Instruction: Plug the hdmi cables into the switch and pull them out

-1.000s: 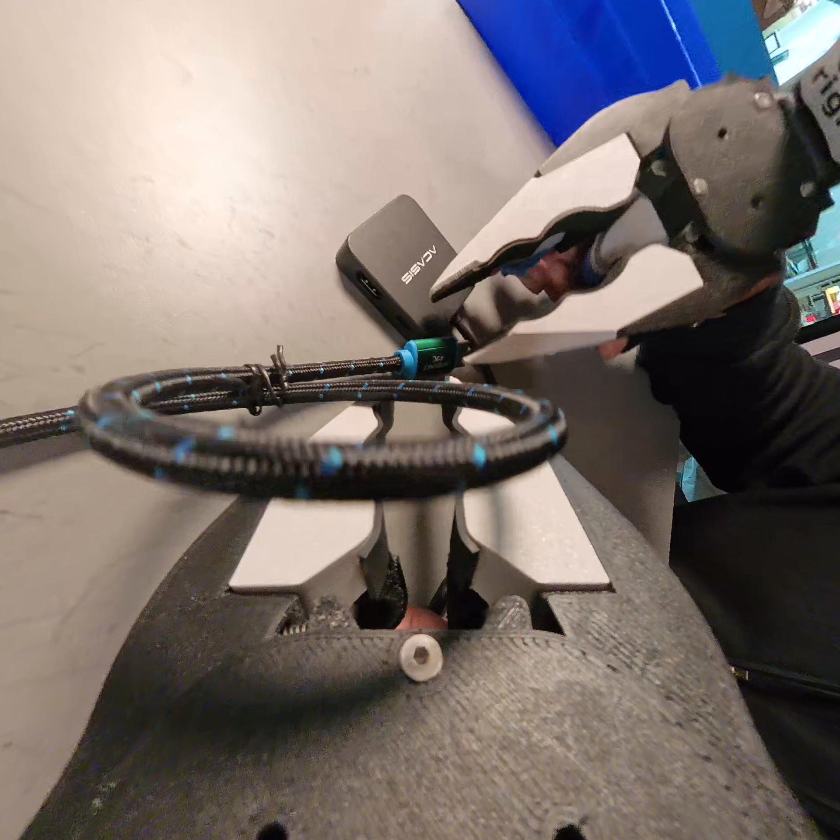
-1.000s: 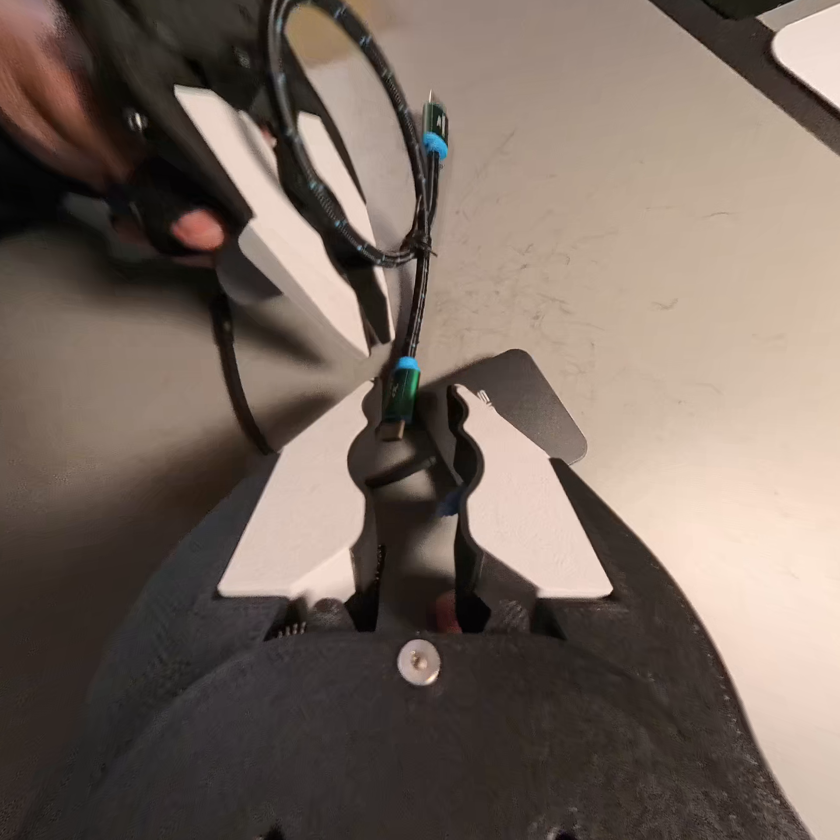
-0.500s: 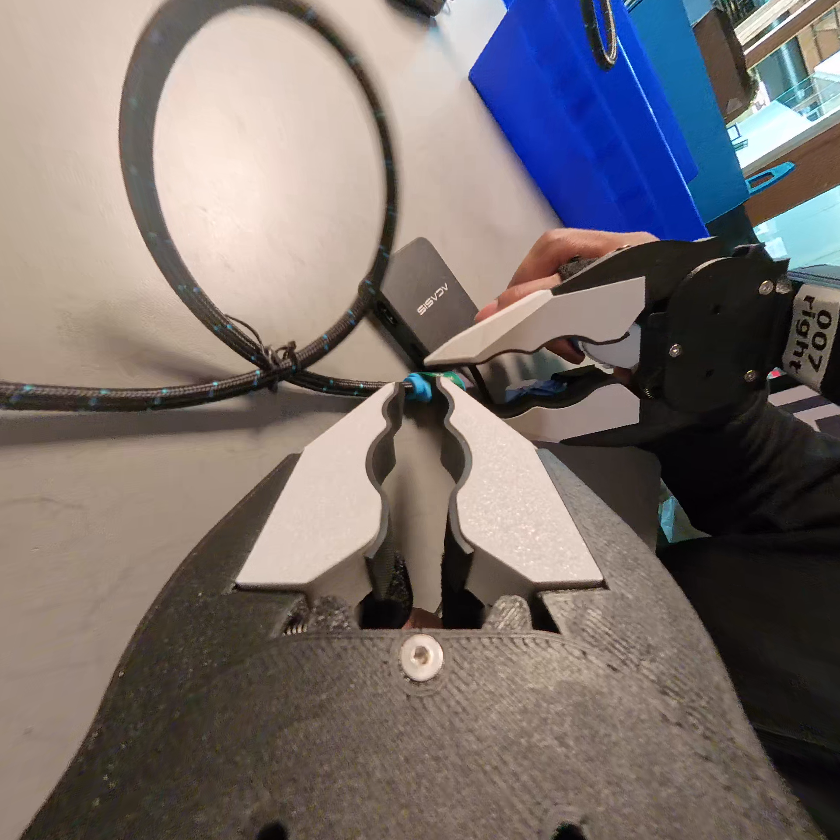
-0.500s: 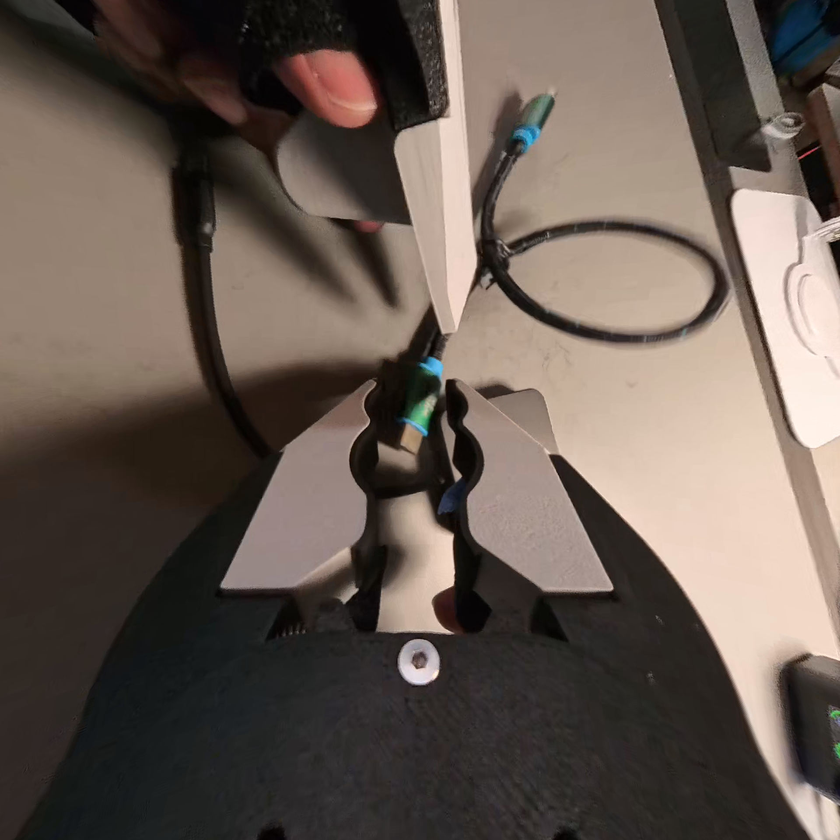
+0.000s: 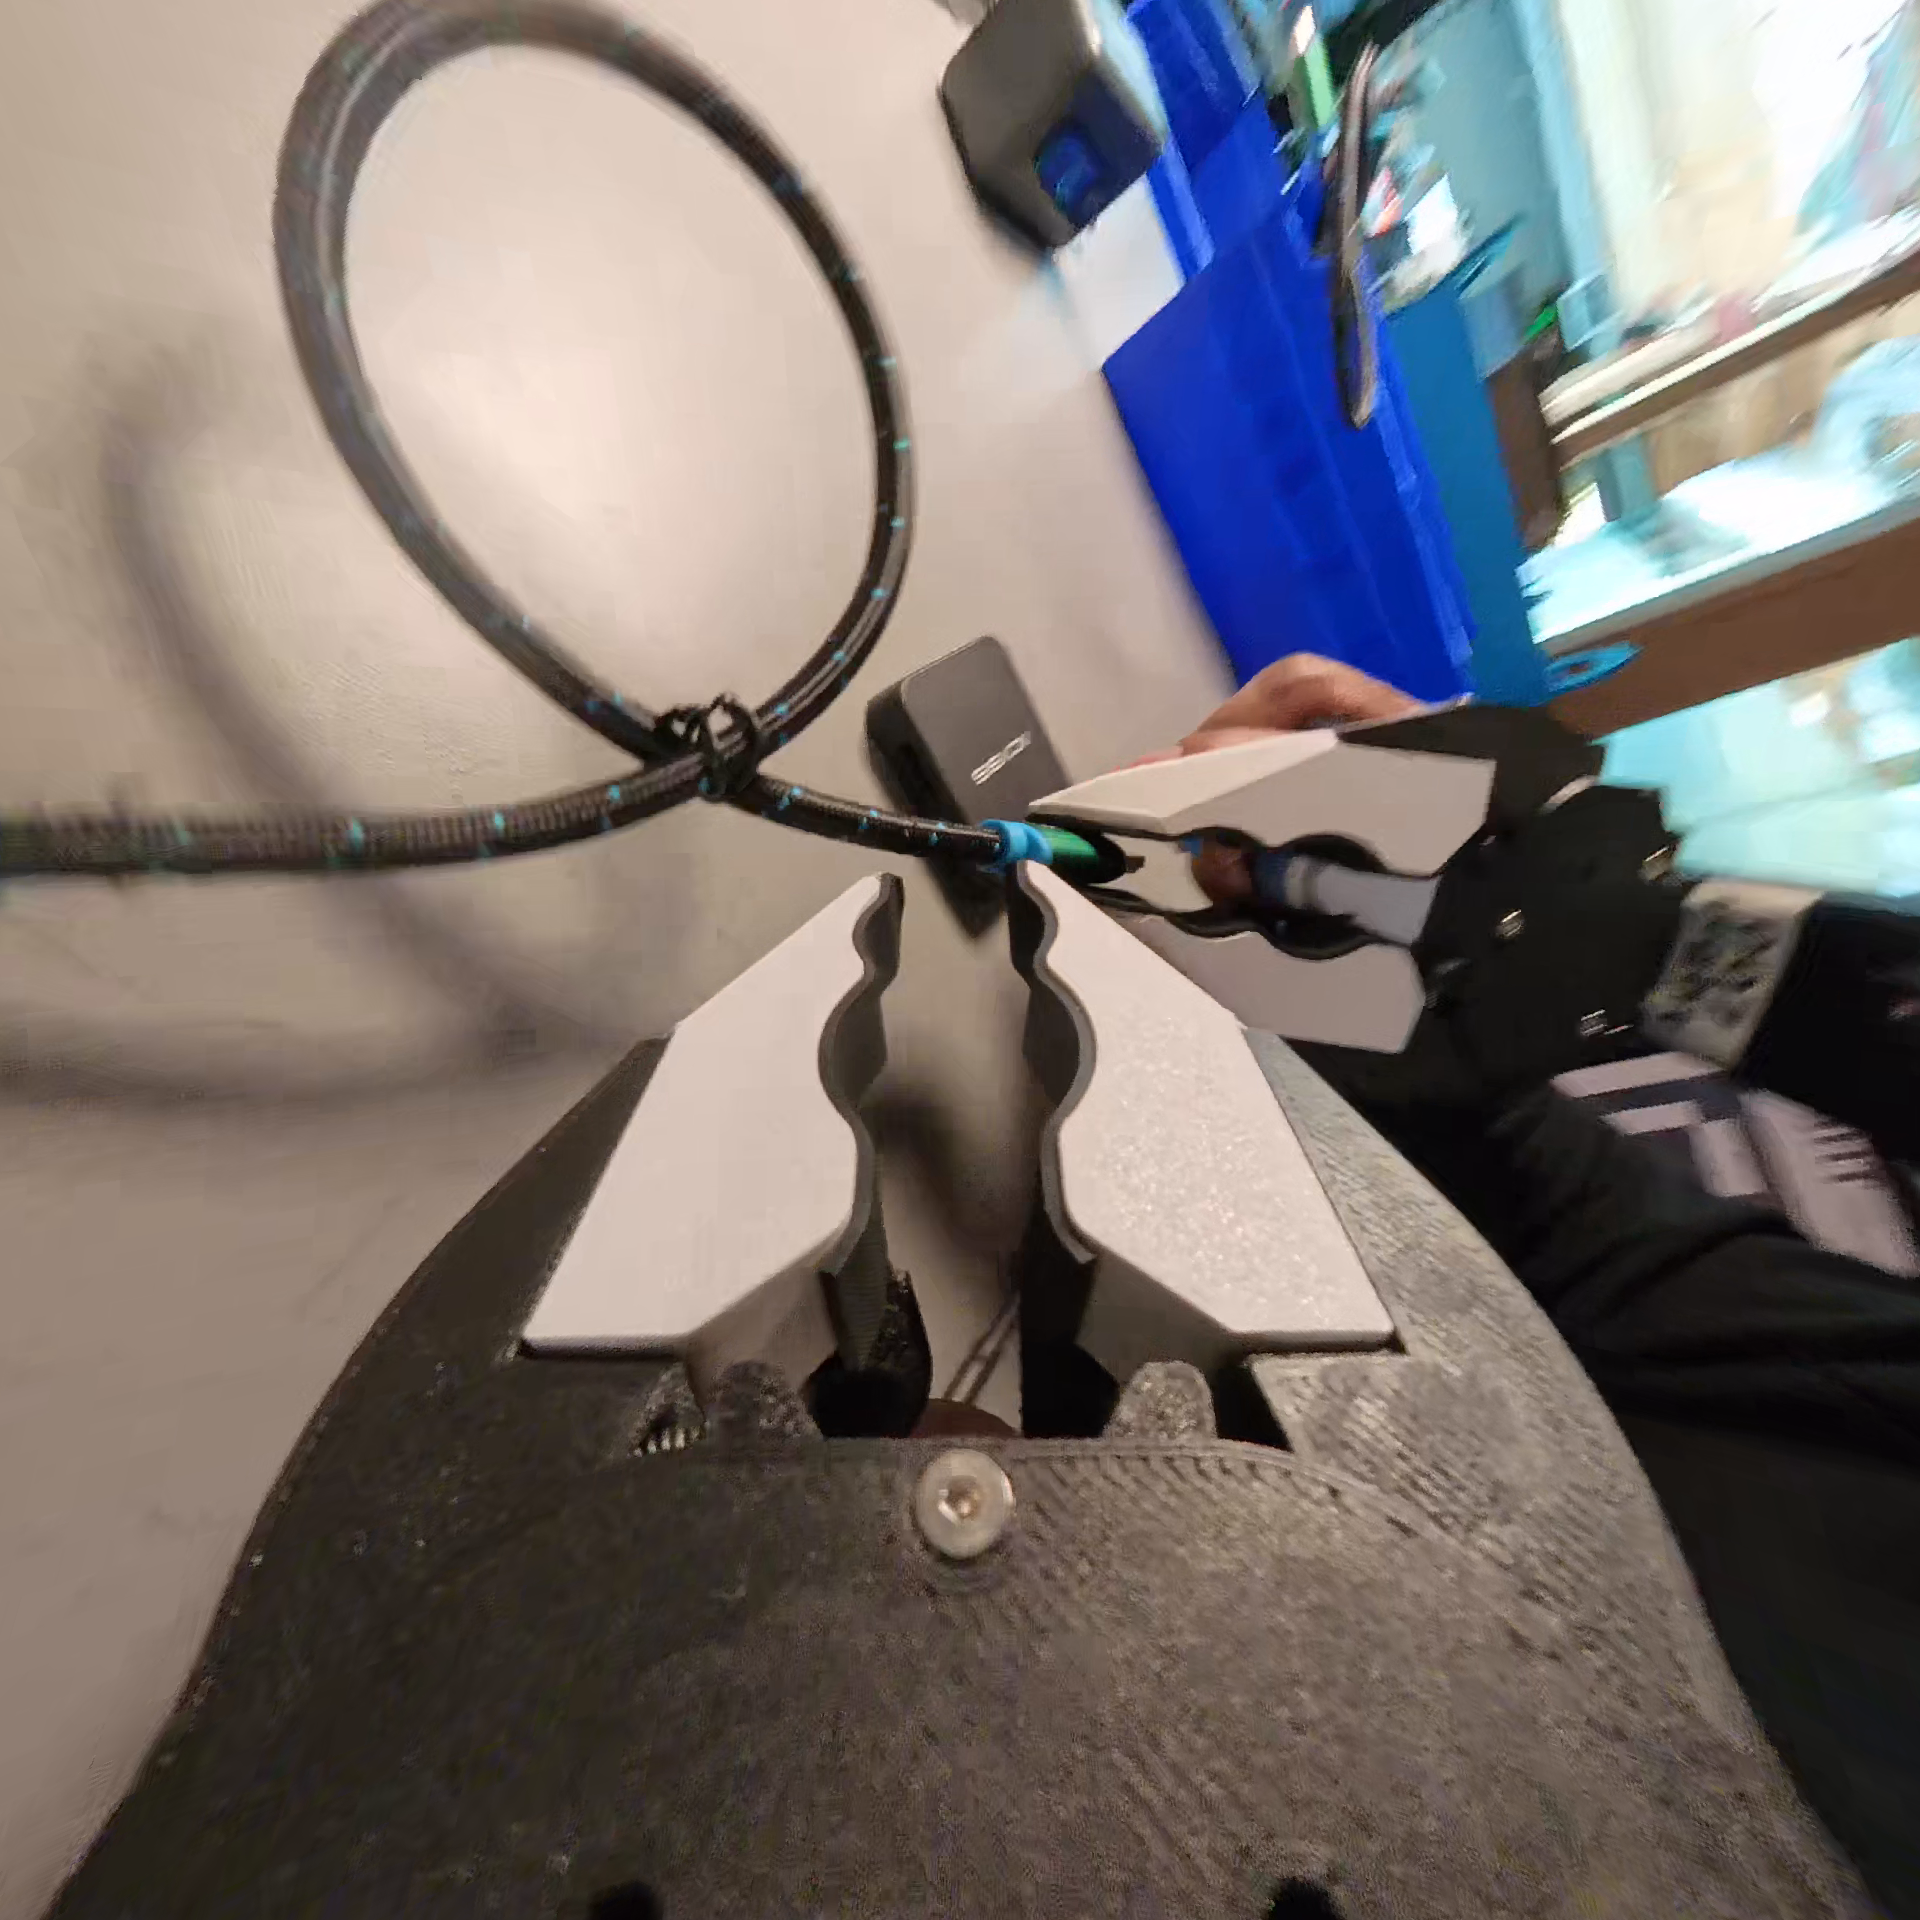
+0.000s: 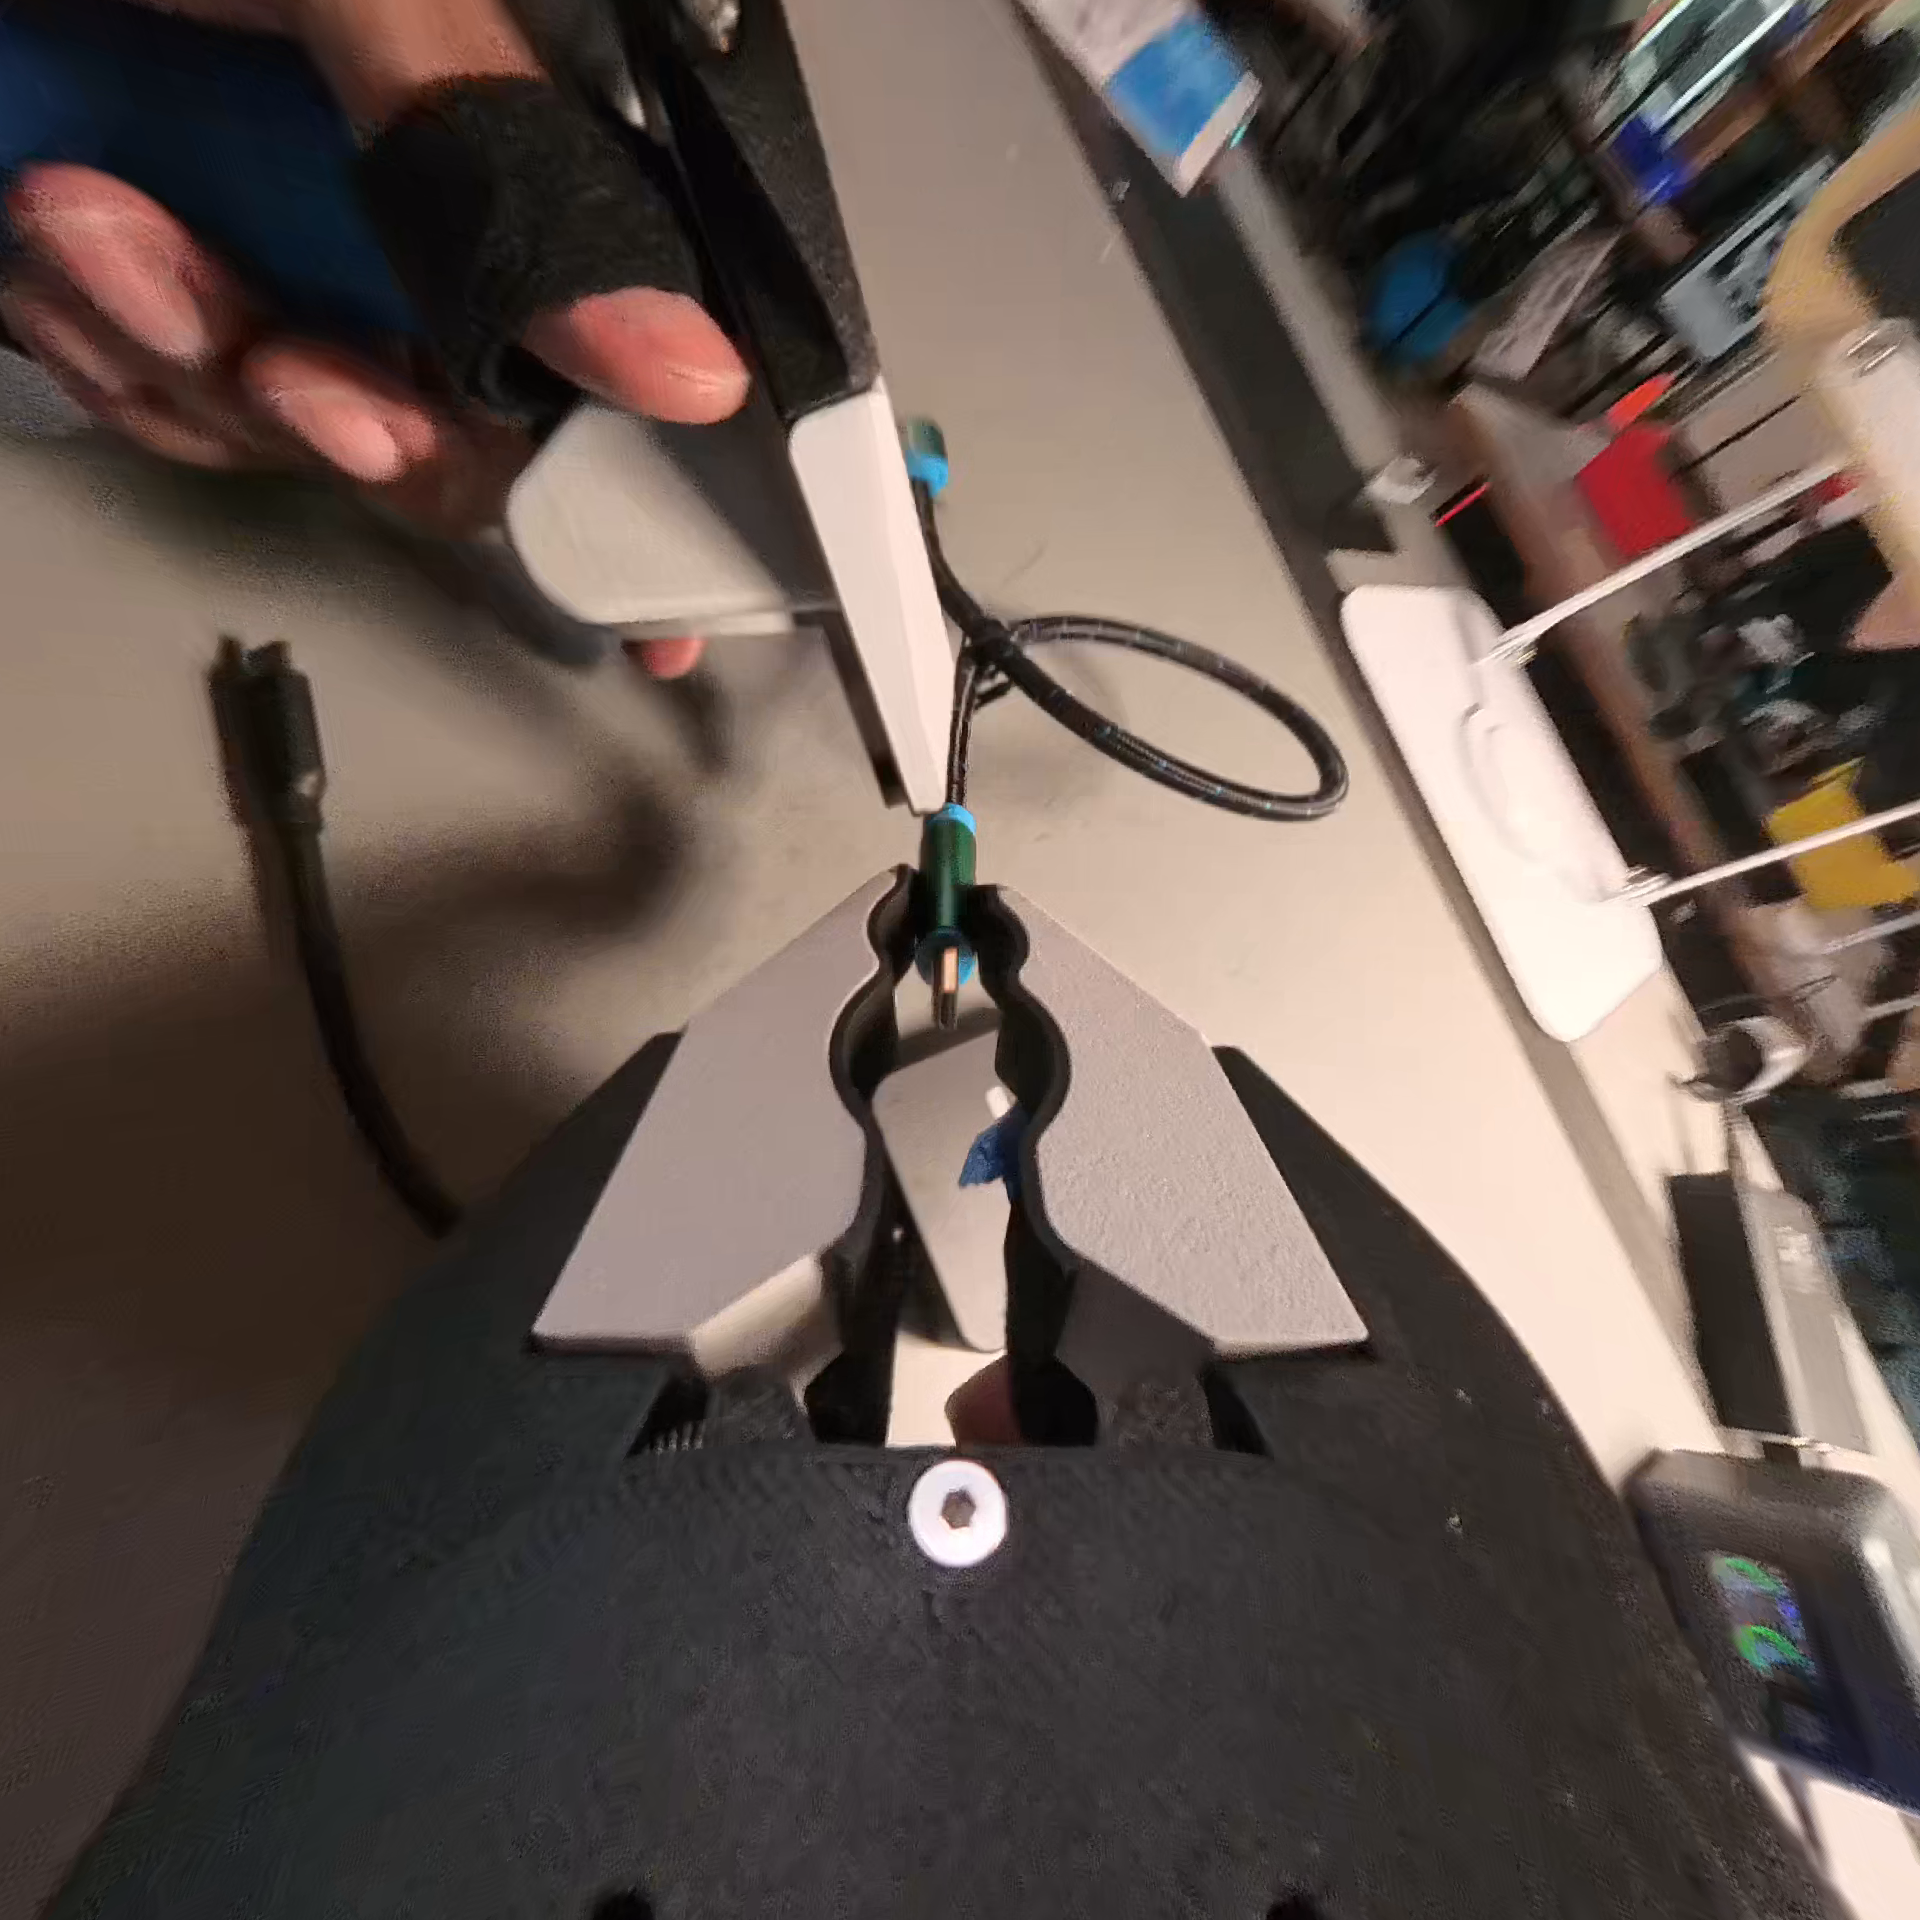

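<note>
A black braided cable (image 5: 582, 821) with blue flecks lies on the grey table, tied into a loop. My right gripper (image 6: 945, 891) is shut on the cable's green plug (image 6: 948, 883), whose metal tip points back toward the camera. The black switch (image 6: 925, 1174) lies flat under the right fingers; it also shows in the left wrist view (image 5: 971, 743), just behind the plug (image 5: 1049, 844). My left gripper (image 5: 956, 881) is open and empty, its tips just short of the plug's blue collar. The cable's other green plug (image 6: 925, 447) lies farther off.
A second black cable (image 6: 301, 894) lies on the table to the left with its plug free. A blue box (image 5: 1299, 499) and a dark device (image 5: 1039, 114) stand at the table's far side. A white pad (image 6: 1496, 800) and a small screen device (image 6: 1766, 1600) are at the right. My right tips are roughly 30 centimetres from the dark device (image 5: 1039, 114). My right wrist view (image 6: 1763, 1529) looks at it from another angle.
The cable loop, held up a second ago, has dropped to the table. My left gripper opened and let go. My right gripper closed on the green plug.
</note>
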Tool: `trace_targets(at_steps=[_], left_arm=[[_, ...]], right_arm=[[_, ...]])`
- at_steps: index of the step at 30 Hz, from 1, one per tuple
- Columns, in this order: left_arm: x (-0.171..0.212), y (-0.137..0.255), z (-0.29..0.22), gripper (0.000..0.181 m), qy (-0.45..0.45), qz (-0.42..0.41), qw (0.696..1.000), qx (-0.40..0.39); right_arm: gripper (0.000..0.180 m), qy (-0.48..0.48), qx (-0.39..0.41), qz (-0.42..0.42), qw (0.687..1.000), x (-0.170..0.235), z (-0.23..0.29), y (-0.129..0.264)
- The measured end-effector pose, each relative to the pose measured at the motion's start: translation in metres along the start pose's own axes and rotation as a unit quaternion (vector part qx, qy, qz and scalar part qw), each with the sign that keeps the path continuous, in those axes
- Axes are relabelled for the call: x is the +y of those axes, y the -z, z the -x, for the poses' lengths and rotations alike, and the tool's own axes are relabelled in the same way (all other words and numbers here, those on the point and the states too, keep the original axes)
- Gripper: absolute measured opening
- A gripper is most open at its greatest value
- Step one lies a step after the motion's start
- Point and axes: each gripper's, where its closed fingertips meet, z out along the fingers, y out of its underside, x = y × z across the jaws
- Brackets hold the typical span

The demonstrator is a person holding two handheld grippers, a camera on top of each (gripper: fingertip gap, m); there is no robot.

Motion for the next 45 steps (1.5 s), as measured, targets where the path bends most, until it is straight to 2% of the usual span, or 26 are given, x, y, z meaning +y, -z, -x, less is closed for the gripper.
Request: trace_targets(at_steps=[3, 7, 12, 14, 17, 19, 21, 23, 25, 27, 28, 29, 31, 36, 41, 45], left_arm=[[-0.008, 0.002, -0.01, 0.022, 0.091, -0.028, 0.993, 0.067], [-0.017, 0.003, -0.024, 0.029, 0.165, -0.053, 0.973, 0.155], [-0.013, -0.002, -0.034, 0.03, 0.171, -0.047, 0.967, 0.184], [-0.017, -0.001, -0.034, 0.016, 0.168, -0.067, 0.965, 0.19], [-0.02, -0.001, -0.029, 0.014, 0.141, -0.084, 0.97, 0.177], [-0.027, 0.003, -0.021, 0.013, 0.128, -0.11, 0.973, 0.159], [-0.036, 0.009, -0.017, 0.013, 0.106, -0.137, 0.974, 0.148], [-0.04, 0.013, -0.019, 0.014, 0.065, -0.153, 0.976, 0.139], [-0.041, 0.014, -0.026, 0.013, 0.022, -0.158, 0.978, 0.137], [-0.038, 0.012, -0.034, 0.013, -0.022, -0.153, 0.978, 0.137], [-0.036, 0.01, -0.037, 0.013, -0.044, -0.149, 0.979, 0.132], [-0.034, 0.008, -0.039, 0.013, -0.066, -0.146, 0.979, 0.125], [-0.031, 0.007, -0.041, 0.013, -0.101, -0.142, 0.979, 0.11], [-0.029, 0.007, -0.043, 0.013, -0.137, -0.125, 0.978, 0.1], [-0.022, 0.009, -0.043, 0.012, -0.073, -0.085, 0.983, 0.149], [-0.023, 0.01, -0.042, 0.012, -0.03, -0.084, 0.98, 0.178]], right_arm=[[0.013, 0.087, 0.058, -0.031, 0.994, -0.008, -0.008, 0.004], [0.012, 0.212, 0.112, -0.073, 0.968, -0.015, -0.012, 0.01], [0.013, 0.297, 0.146, -0.104, 0.938, -0.023, -0.009, 0.012], [0.014, 0.31, 0.151, -0.098, 0.934, -0.02, -0.011, 0.008], [0.015, 0.284, 0.152, -0.101, 0.941, -0.019, -0.014, 0.008], [0.021, 0.243, 0.131, -0.11, 0.955, -0.019, -0.015, 0.011], [0.031, 0.159, 0.094, -0.117, 0.976, -0.017, -0.018, 0.014], [0.042, 0.04, 0.02, -0.118, 0.992, -0.015, -0.016, 0.012], [0.057, -0.055, -0.027, -0.124, 0.99, -0.016, -0.016, 0.011], [0.056, -0.093, -0.044, -0.128, 0.986, -0.019, -0.017, 0.01], [0.049, -0.095, -0.037, -0.132, 0.986, -0.021, -0.019, 0.011], [0.035, -0.091, -0.027, -0.133, 0.987, -0.022, -0.021, 0.011], [0.022, -0.072, -0.013, -0.131, 0.989, -0.023, -0.022, 0.012], [0.022, -0.002, 0.015, -0.139, 0.99, -0.024, -0.021, 0.014], [0.022, 0.08, 0.041, -0.158, 0.983, -0.024, -0.019, 0.015], [0.022, 0.088, 0.044, -0.165, 0.981, -0.026, -0.019, 0.015]])
